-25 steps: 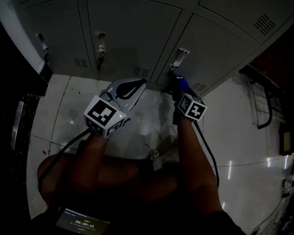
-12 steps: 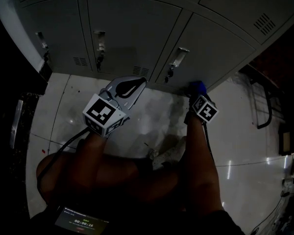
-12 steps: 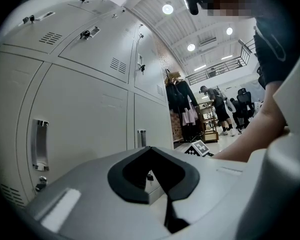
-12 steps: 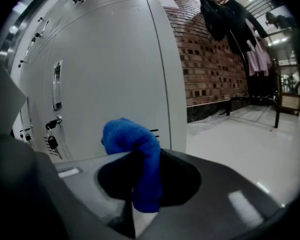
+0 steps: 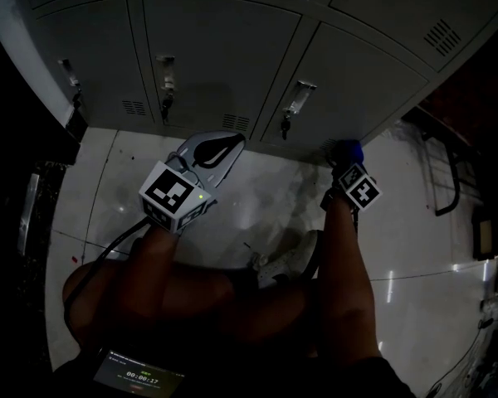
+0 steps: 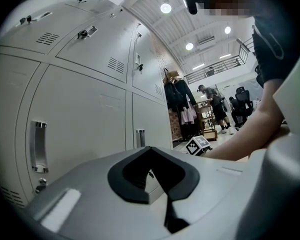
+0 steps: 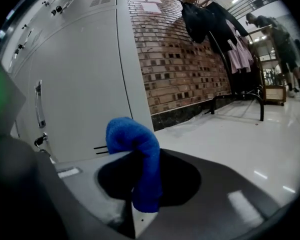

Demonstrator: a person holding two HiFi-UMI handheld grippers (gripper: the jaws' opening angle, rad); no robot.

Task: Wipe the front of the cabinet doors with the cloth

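Observation:
Grey metal cabinet doors [image 5: 224, 52] with handles and small vents fill the top of the head view. My right gripper [image 5: 346, 153] is shut on a blue cloth [image 7: 135, 154], held low at the bottom right corner of the right-hand door [image 5: 382, 81], near its vent [image 7: 101, 149]. In the right gripper view the cloth bulges up between the closed jaws. My left gripper [image 5: 209, 150] hangs shut and empty above the floor, short of the middle door [image 6: 85, 119].
Glossy white floor tiles [image 5: 257, 197] lie below the cabinets. A brick wall [image 7: 185, 54] and hanging clothes [image 7: 210, 24] stand right of the cabinet row. A black metal frame [image 5: 448, 172] sits on the floor at right. People stand far off [image 6: 215, 104].
My right gripper with the blue cloth slid rightward along the bottom of the right-hand door, from beside the handle to the door's lower right corner. The left gripper stayed put.

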